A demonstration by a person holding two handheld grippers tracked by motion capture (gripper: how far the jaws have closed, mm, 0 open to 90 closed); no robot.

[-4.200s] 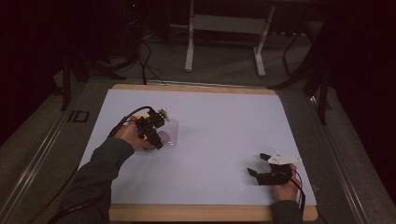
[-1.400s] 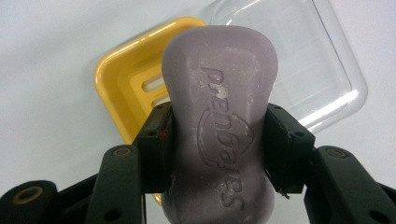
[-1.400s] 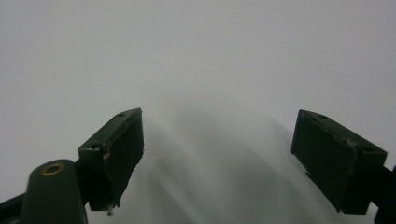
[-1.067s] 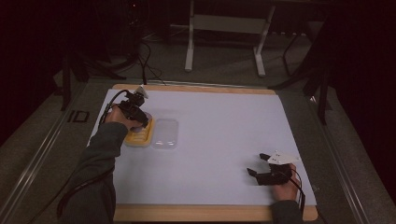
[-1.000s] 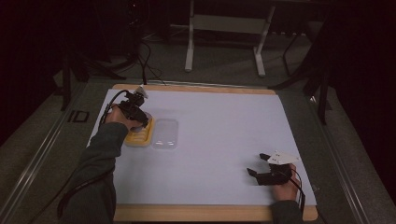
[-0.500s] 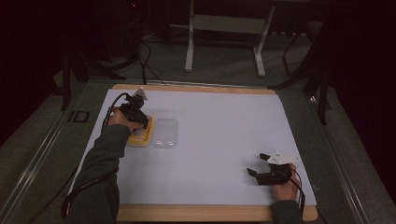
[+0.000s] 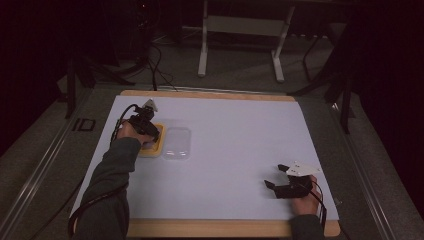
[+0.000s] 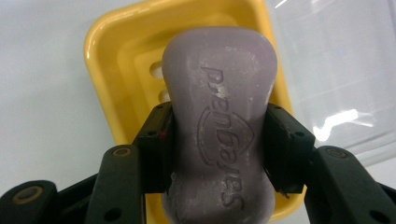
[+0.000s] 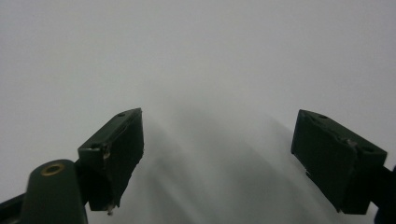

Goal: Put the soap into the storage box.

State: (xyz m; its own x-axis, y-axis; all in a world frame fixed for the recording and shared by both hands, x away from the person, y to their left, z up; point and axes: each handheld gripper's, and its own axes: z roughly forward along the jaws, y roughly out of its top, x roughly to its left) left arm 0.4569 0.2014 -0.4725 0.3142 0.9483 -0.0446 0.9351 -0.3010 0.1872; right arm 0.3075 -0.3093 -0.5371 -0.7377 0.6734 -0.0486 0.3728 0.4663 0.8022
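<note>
From the high view the left gripper (image 7: 148,131) sits over the yellow soap dish (image 7: 152,148), just left of the clear lid (image 7: 177,143), while the right gripper (image 7: 285,181) idles well apart from the dish, and in the left gripper view its jaws clamp the purple soap bar (image 8: 219,116) above the dish, so it should lower the bar level and centred before releasing, whereas the right gripper view shows that gripper's jaws wide apart over bare table (image 9: 210,56).

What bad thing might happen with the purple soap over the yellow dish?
The left gripper pinches the soap bar only at its narrow sides, so it might slip out. The clear lid lies right beside the yellow soap dish, so a crooked drop might knock it.
</note>
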